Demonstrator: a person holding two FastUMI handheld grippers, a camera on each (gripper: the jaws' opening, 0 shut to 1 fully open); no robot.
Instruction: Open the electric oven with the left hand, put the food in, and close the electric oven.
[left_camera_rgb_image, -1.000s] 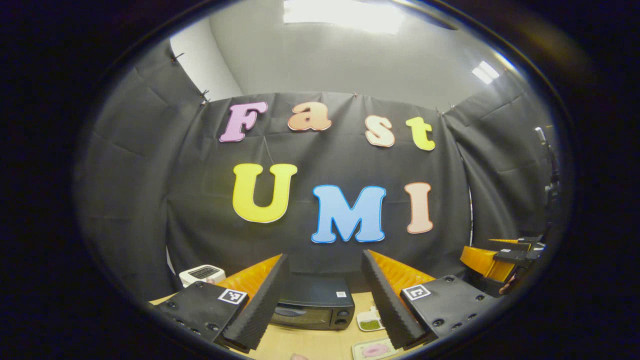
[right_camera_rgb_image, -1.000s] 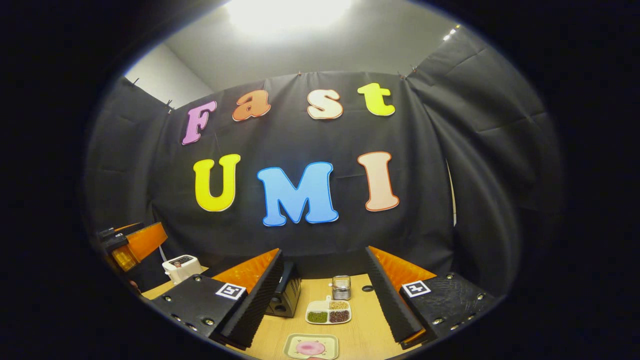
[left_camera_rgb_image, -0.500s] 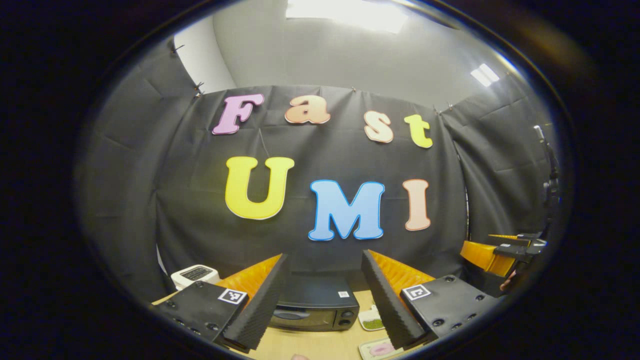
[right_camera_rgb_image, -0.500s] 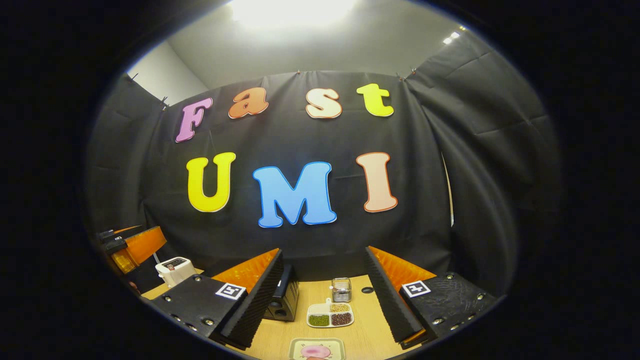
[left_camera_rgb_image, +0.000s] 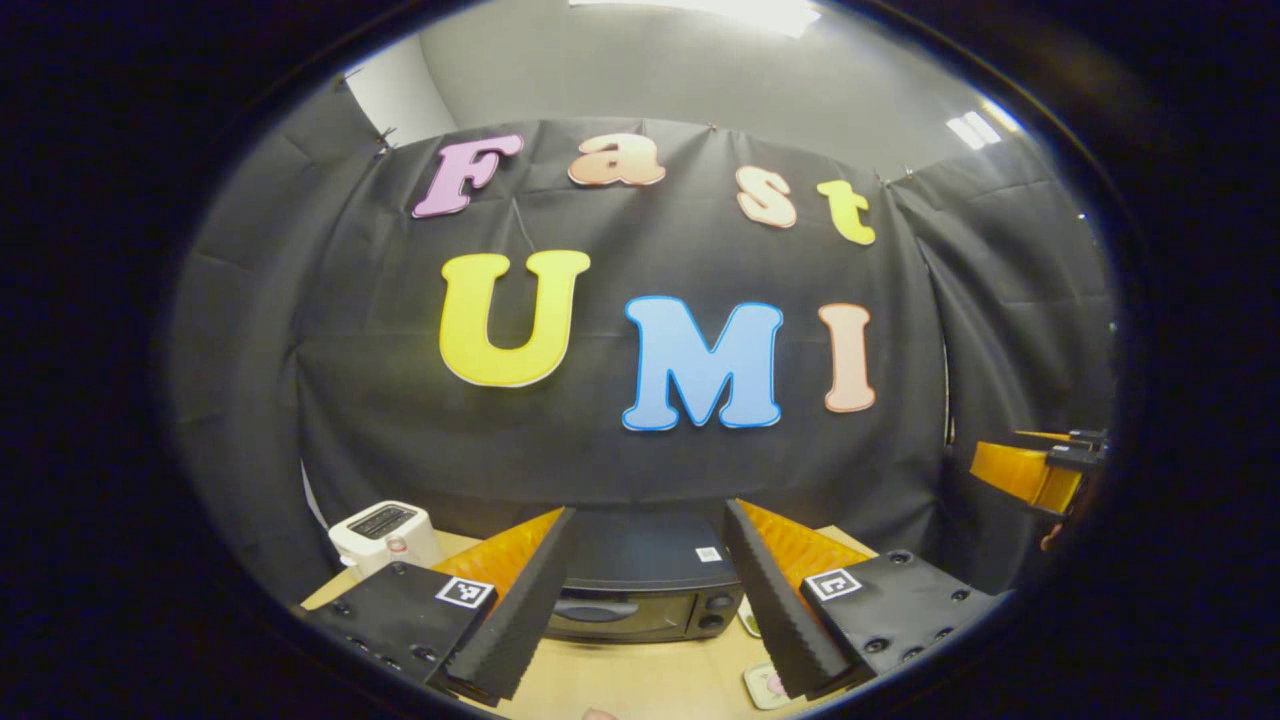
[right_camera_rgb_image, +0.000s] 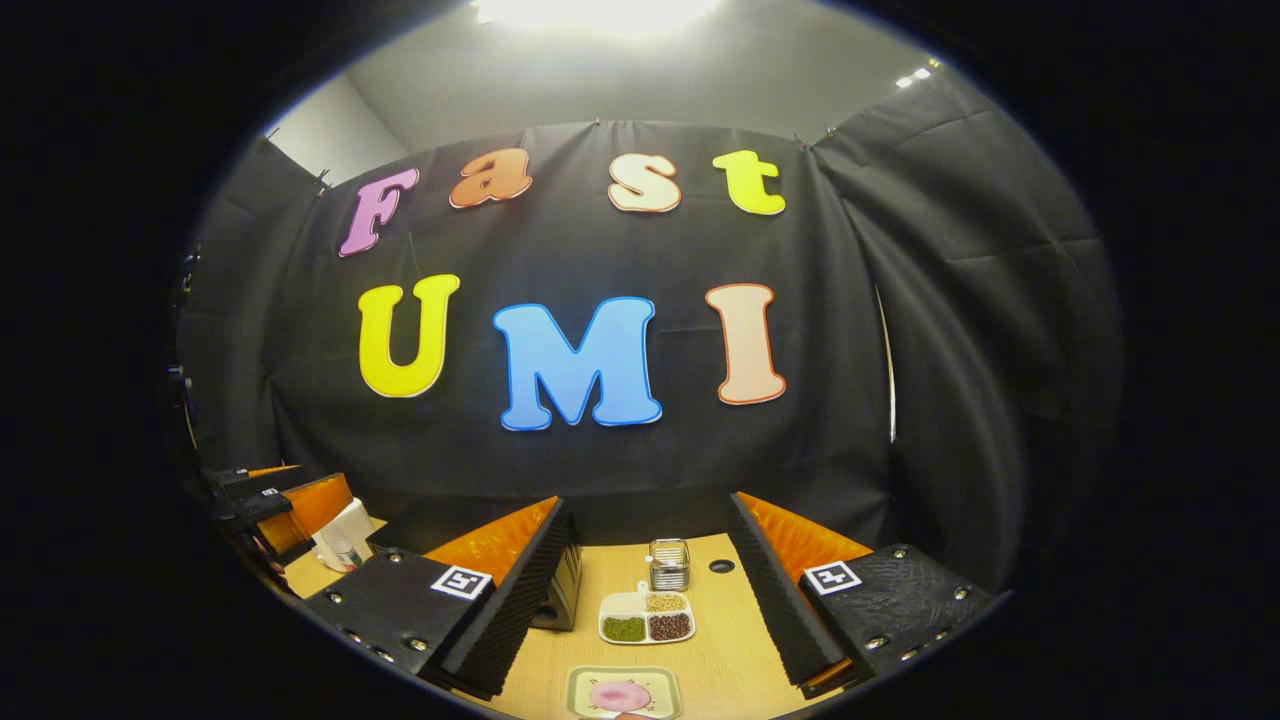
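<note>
A black electric oven (left_camera_rgb_image: 645, 590) stands on the wooden table with its door closed, straight ahead between the fingers of my left gripper (left_camera_rgb_image: 640, 600), which is open and holds nothing. In the right gripper view the oven (right_camera_rgb_image: 563, 580) shows partly behind the left finger. My right gripper (right_camera_rgb_image: 640, 600) is open too, above a small plate with pink food (right_camera_rgb_image: 622, 693) near the table's front. The other gripper shows as an orange and black shape at the right edge (left_camera_rgb_image: 1035, 470) of the left gripper view and at the left edge (right_camera_rgb_image: 280, 500) of the right gripper view.
A white appliance (left_camera_rgb_image: 385, 535) stands left of the oven. A divided dish with green, tan and dark beans (right_camera_rgb_image: 647, 620) lies beyond the food plate, and a small metal holder (right_camera_rgb_image: 668, 565) stands behind it. The wooden table (right_camera_rgb_image: 720, 660) has a round hole near the back.
Both views have tilted down and moved closer to the table. The oven looms larger and more centred in the left gripper view. Both grippers stay open.
</note>
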